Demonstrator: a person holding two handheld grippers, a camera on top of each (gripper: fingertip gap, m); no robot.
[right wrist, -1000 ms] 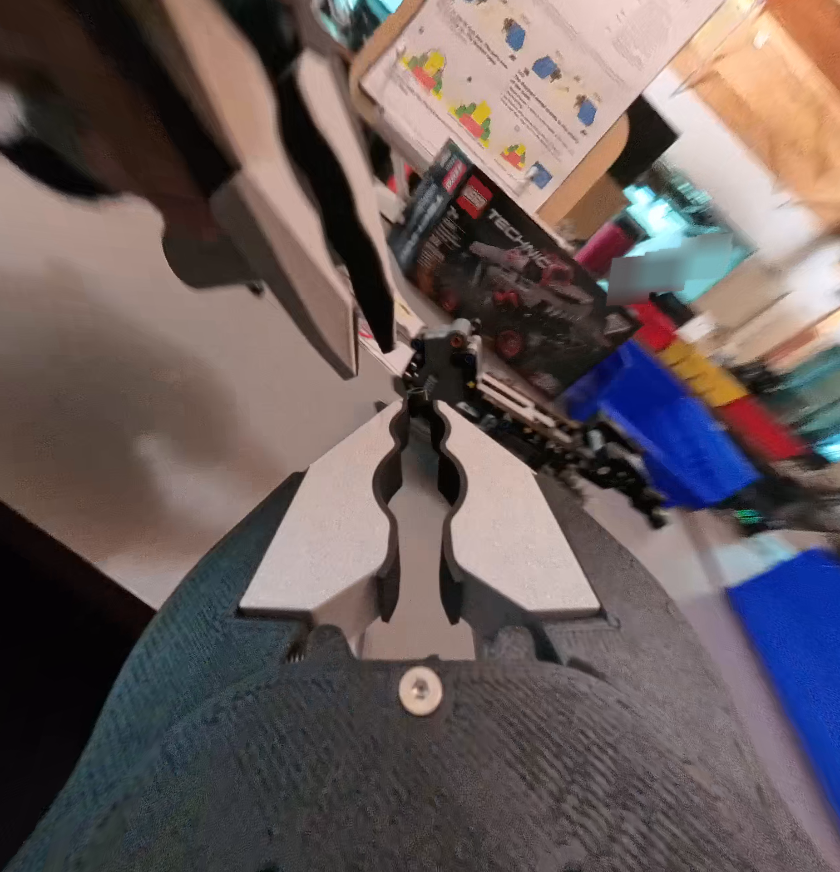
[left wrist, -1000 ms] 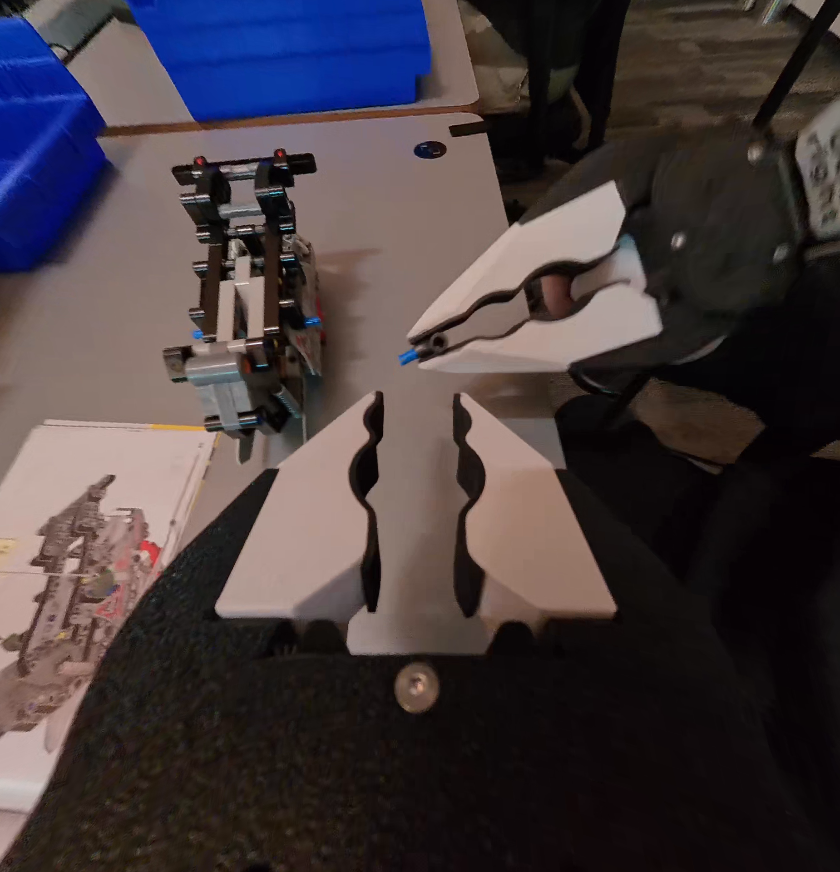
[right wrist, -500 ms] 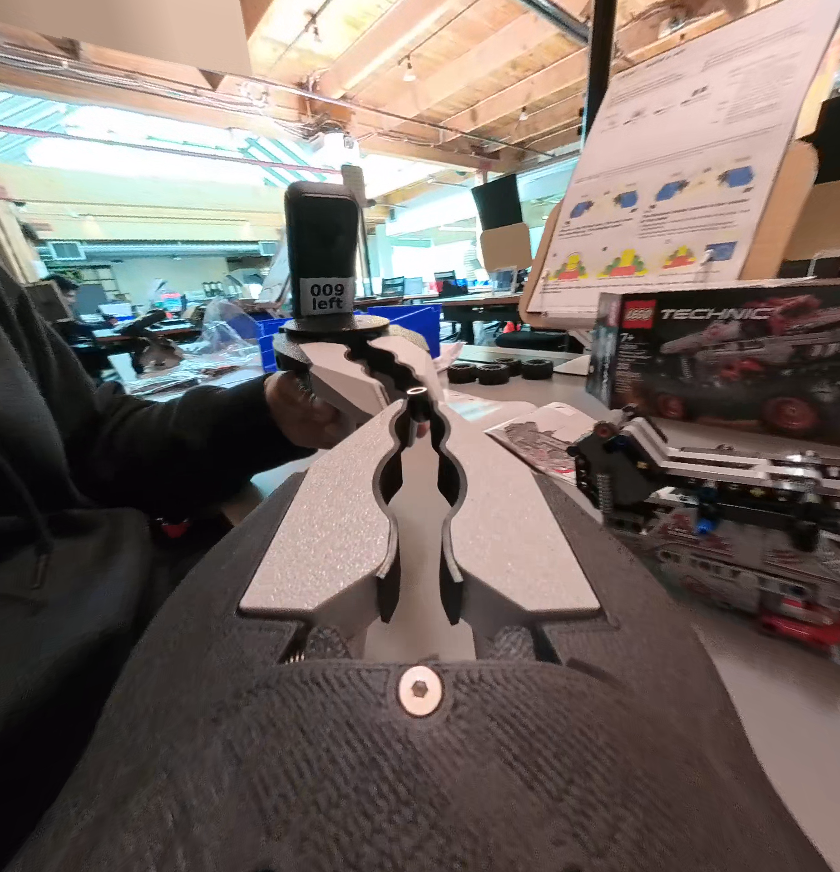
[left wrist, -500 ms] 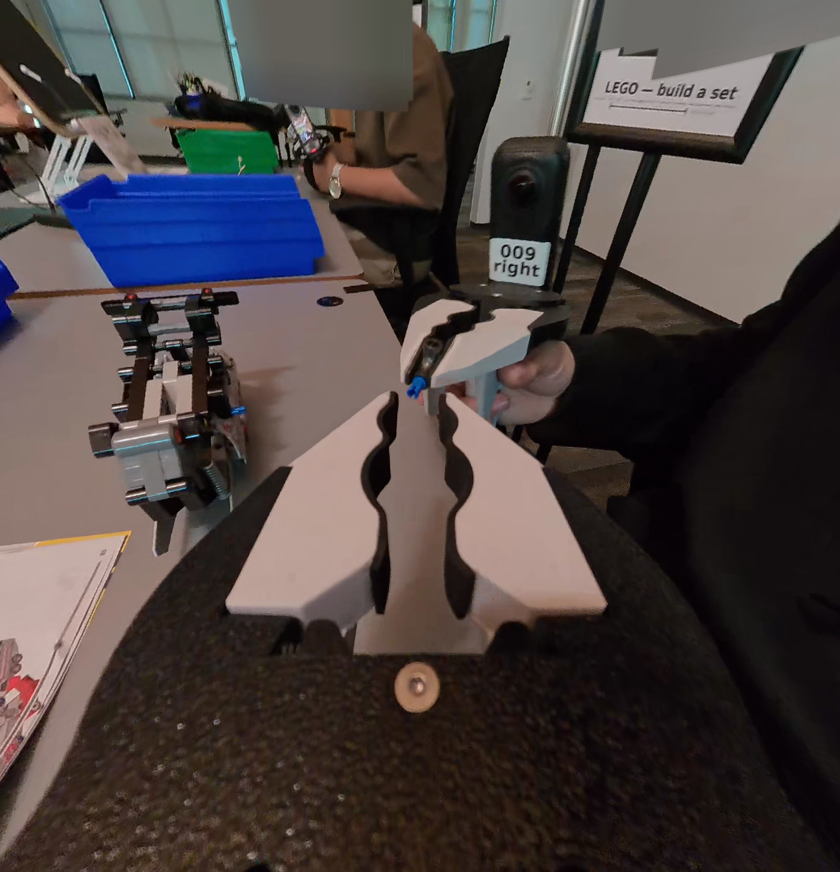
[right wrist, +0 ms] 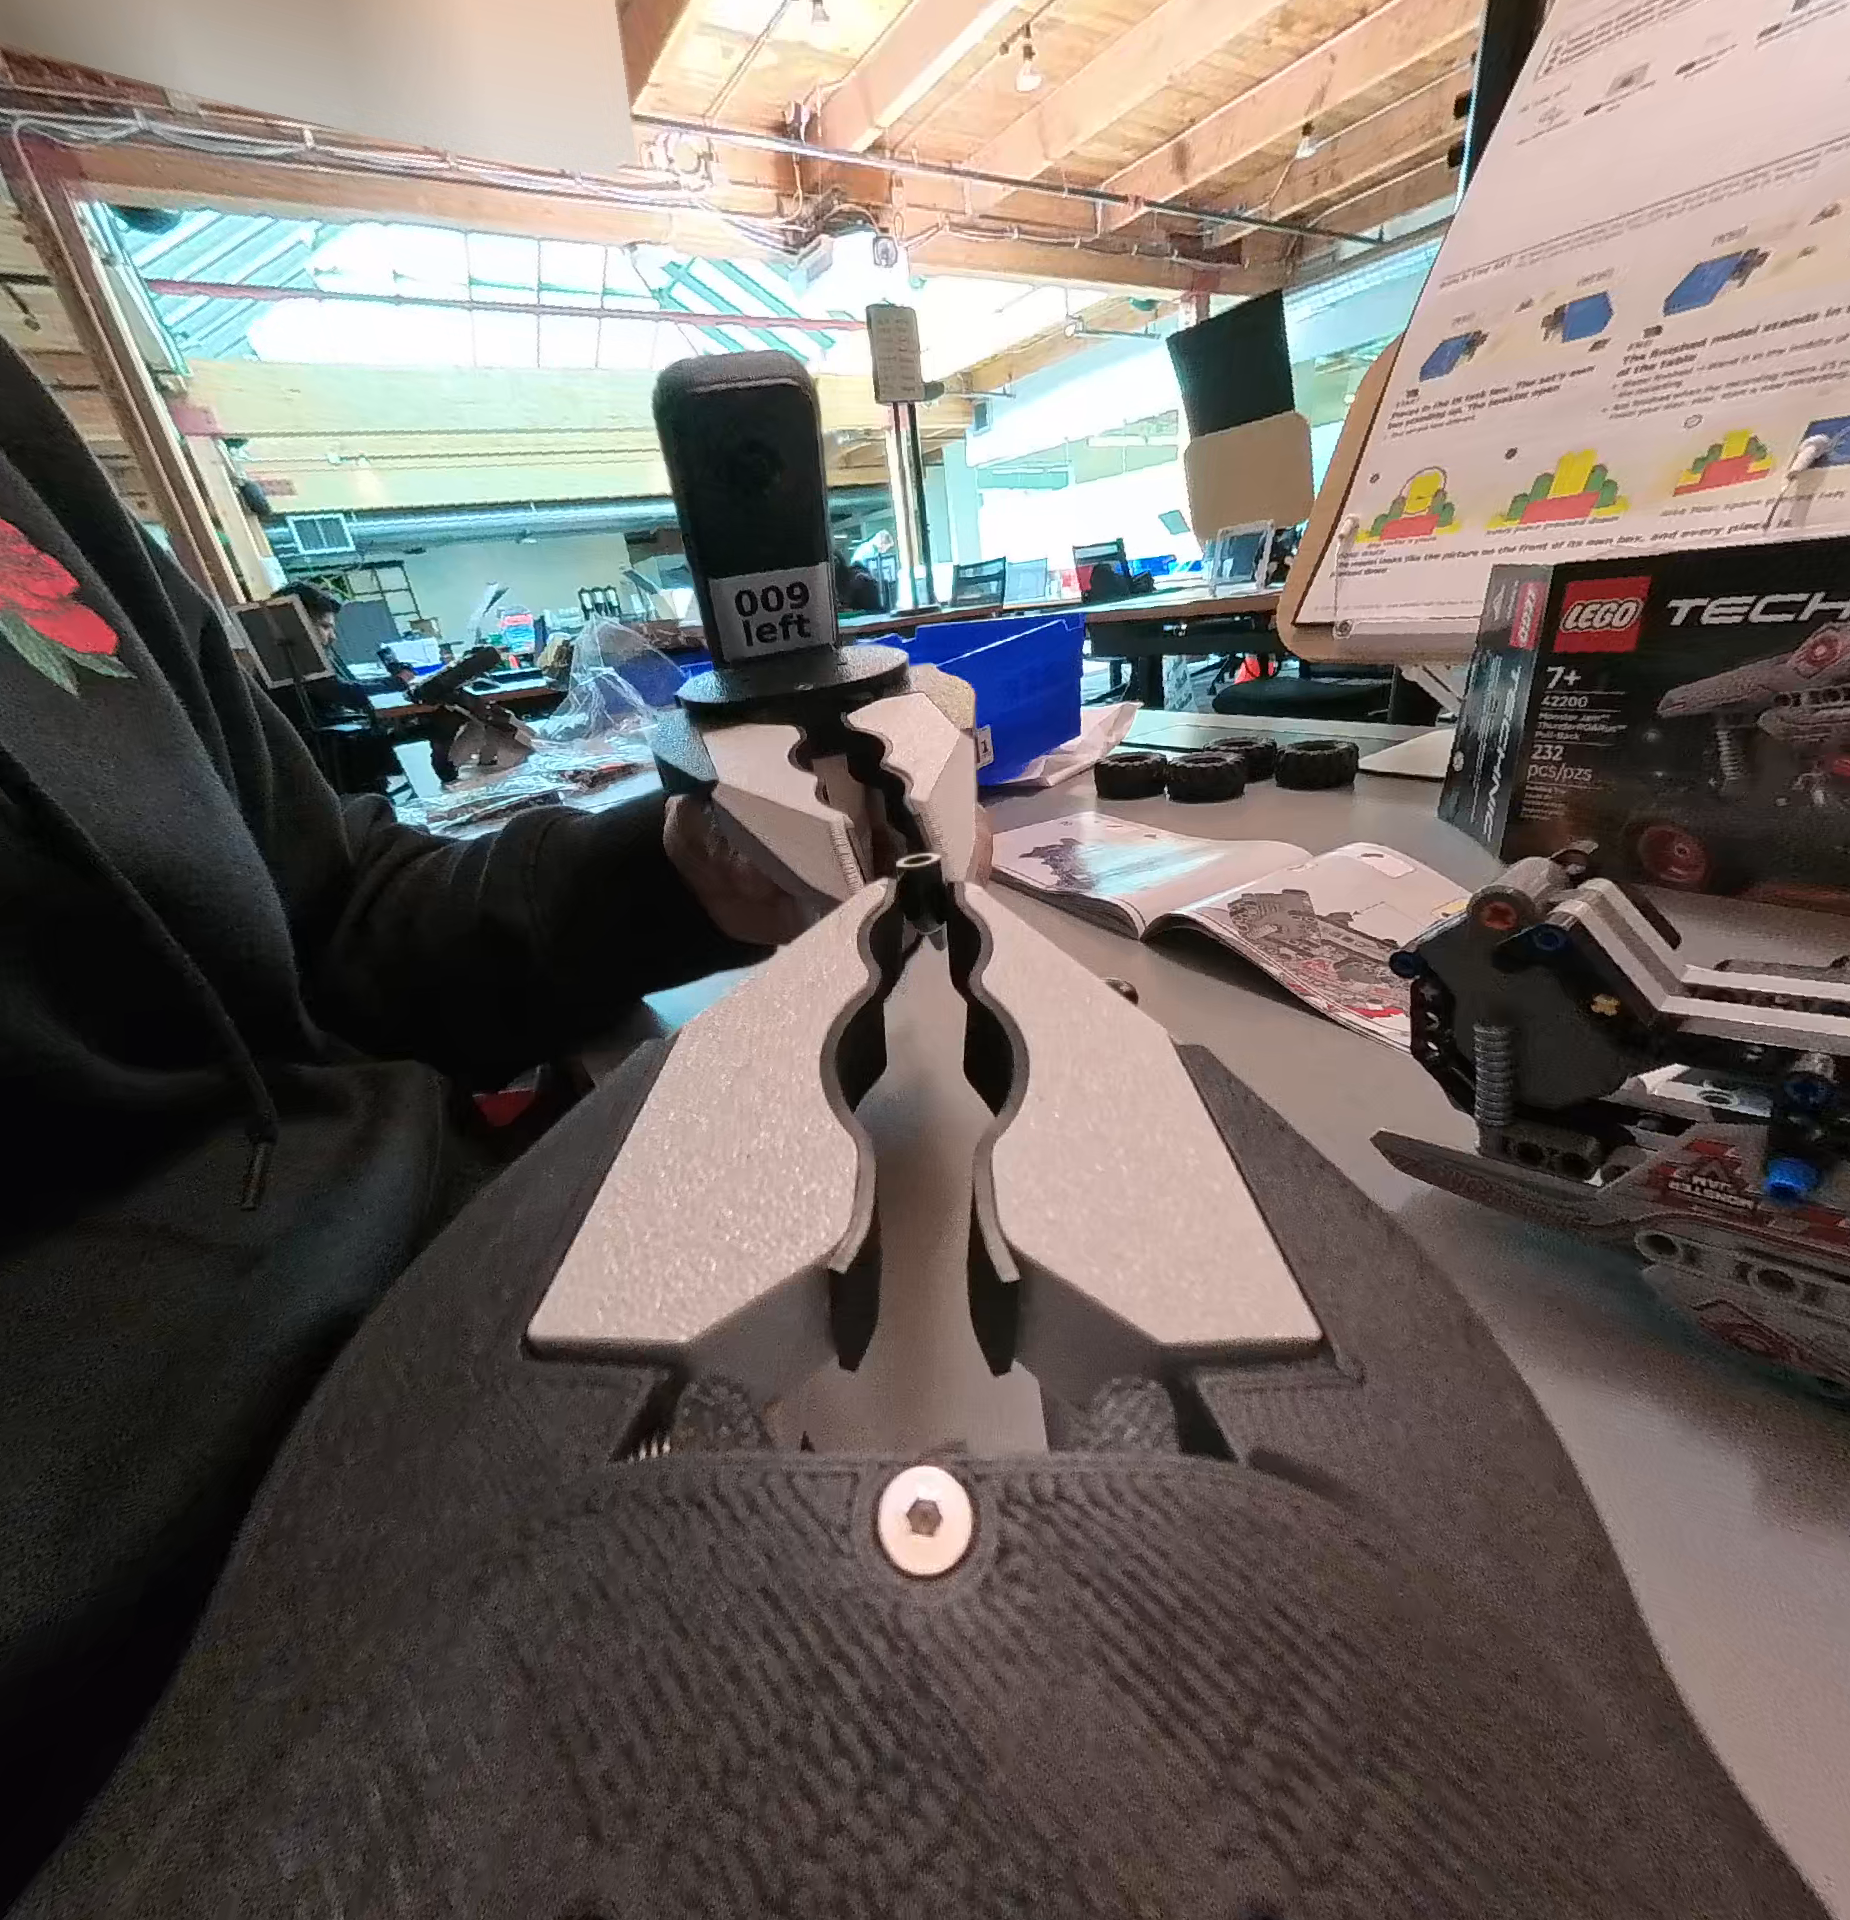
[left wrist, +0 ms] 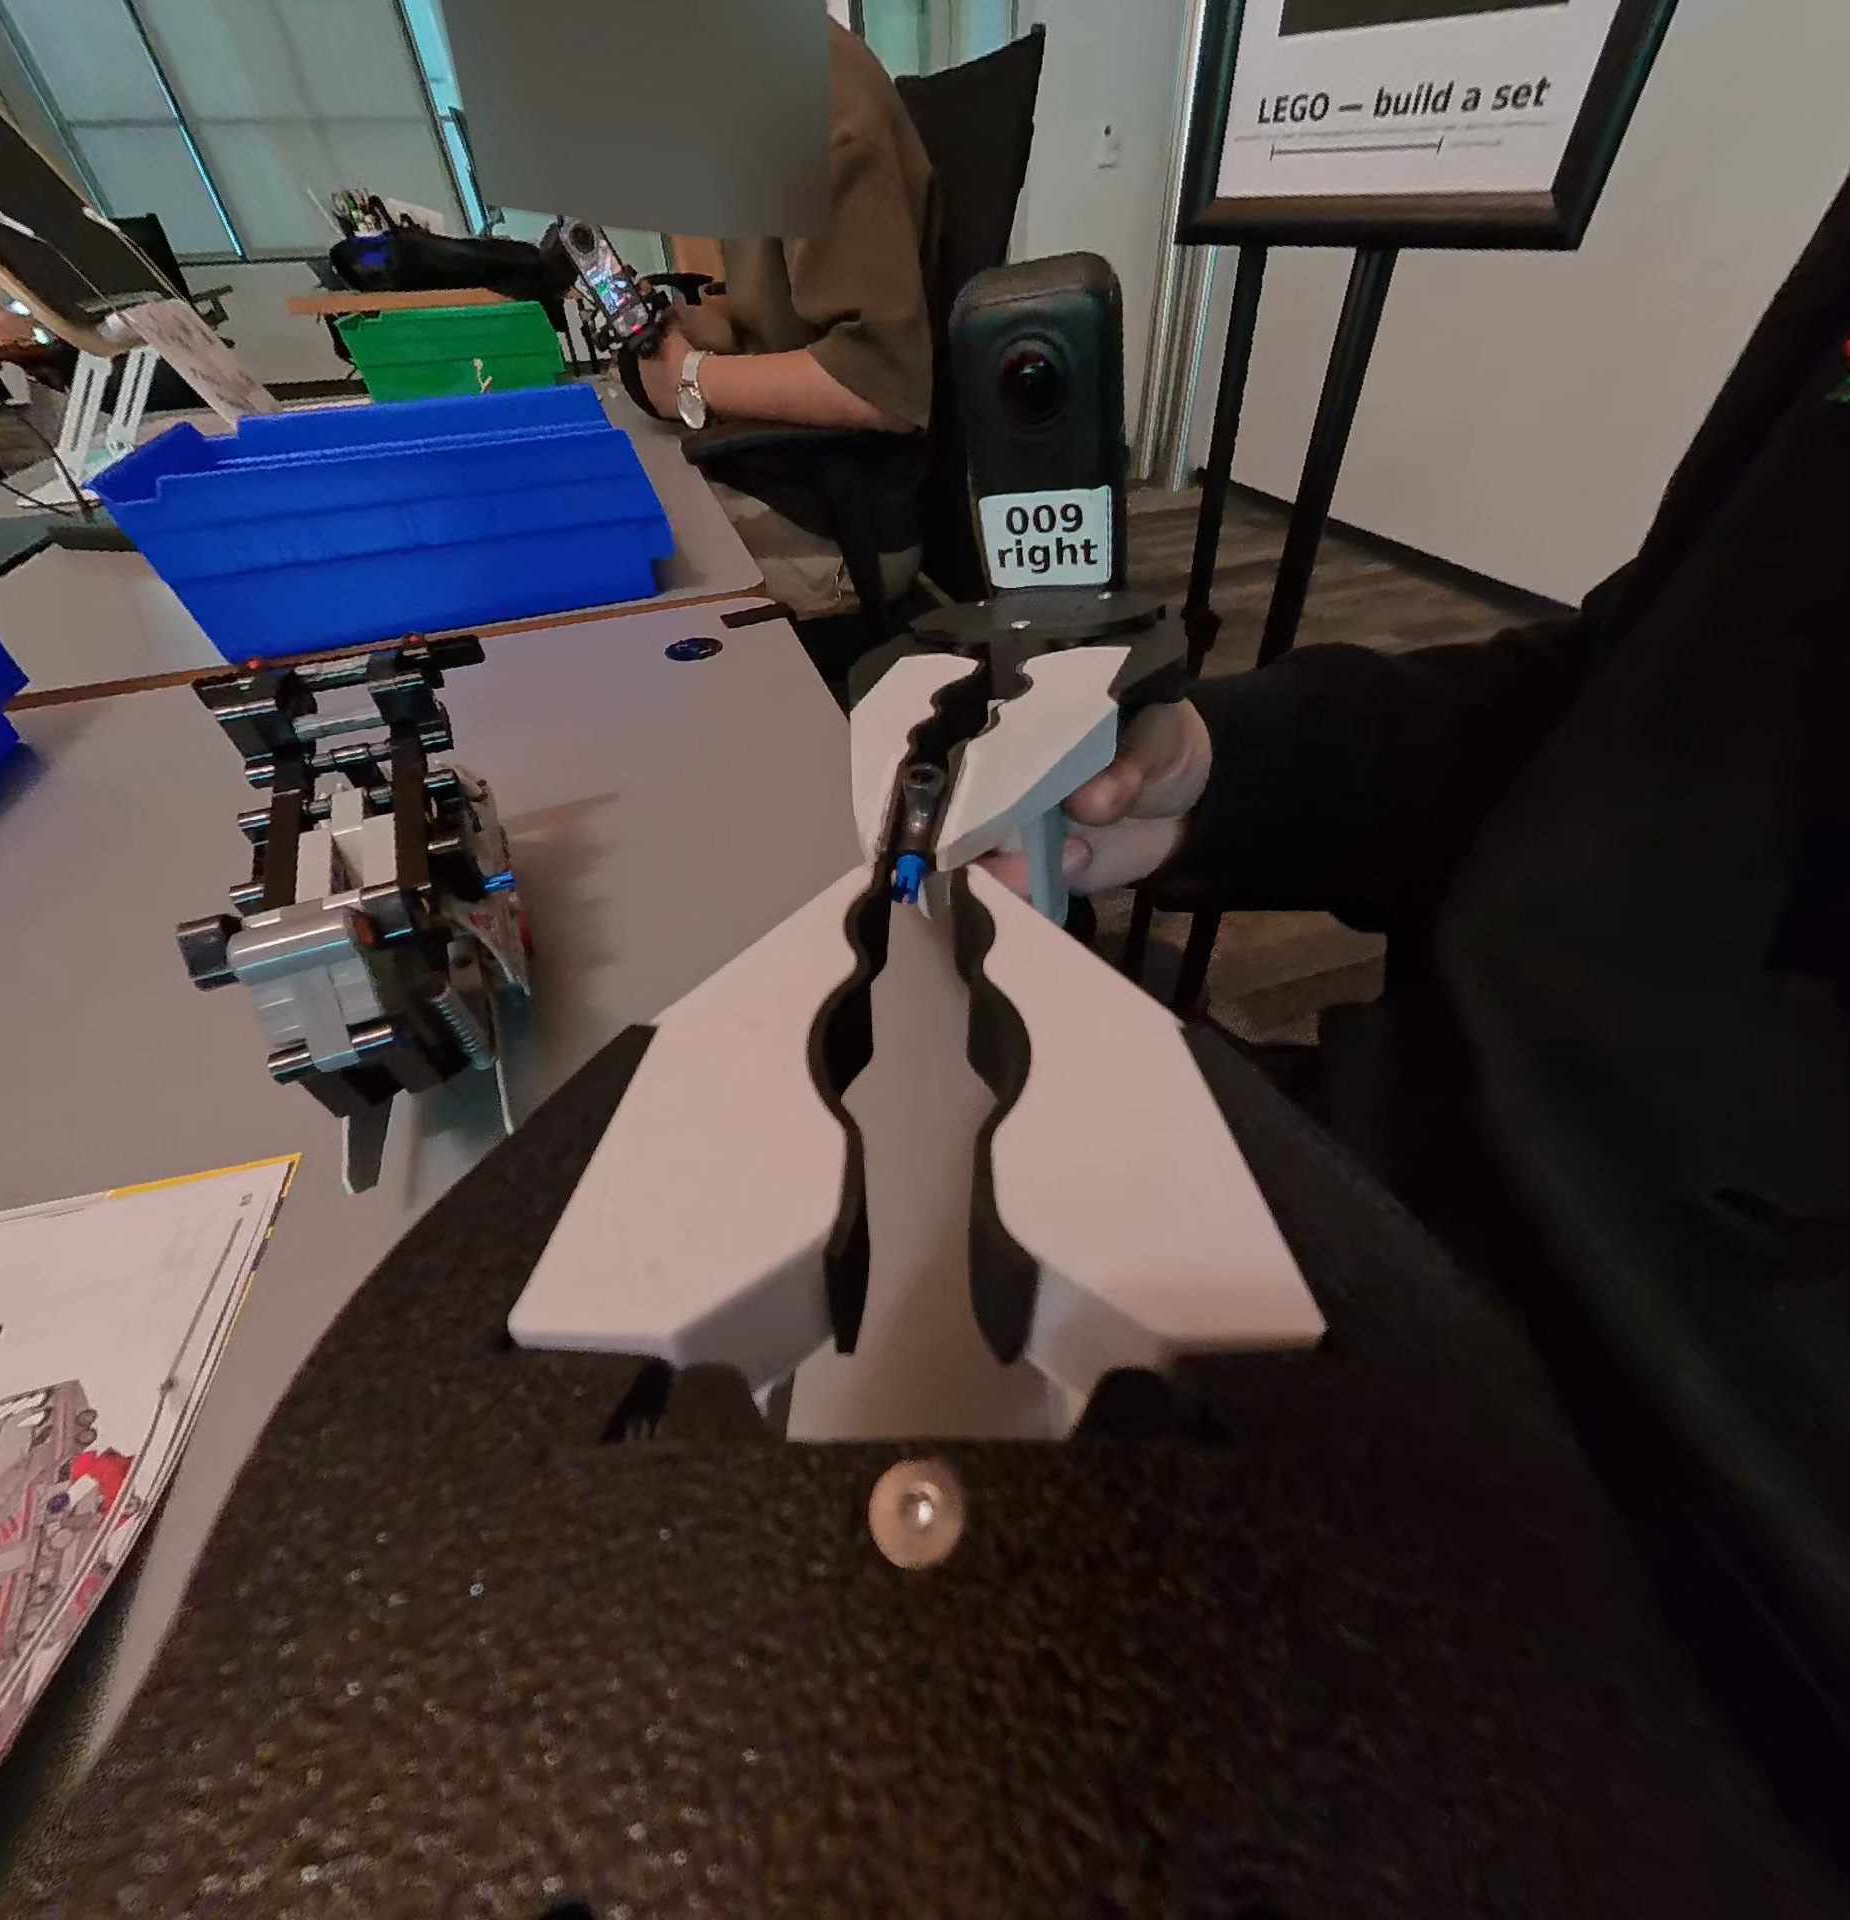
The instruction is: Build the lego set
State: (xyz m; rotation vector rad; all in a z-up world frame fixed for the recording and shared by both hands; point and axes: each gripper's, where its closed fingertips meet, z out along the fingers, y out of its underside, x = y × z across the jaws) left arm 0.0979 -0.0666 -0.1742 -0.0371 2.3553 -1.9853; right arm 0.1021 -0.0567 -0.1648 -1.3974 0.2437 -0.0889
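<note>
The right gripper [right wrist: 926, 914] is closed on a small dark connector piece [left wrist: 916, 821] with a blue pin [left wrist: 905, 883] at its lower end, held up in the air facing the left gripper [left wrist: 916, 914]. The left gripper's fingers stand parted and empty, their tips just beside the pin. The half-built lego model [left wrist: 355, 894] sits on the table [left wrist: 640, 748] to the side, near the open instruction booklet [right wrist: 1233, 914]. This looks like a hand-over or regrip step — next, the left gripper likely needs to close squarely on the piece before the right lets go.
</note>
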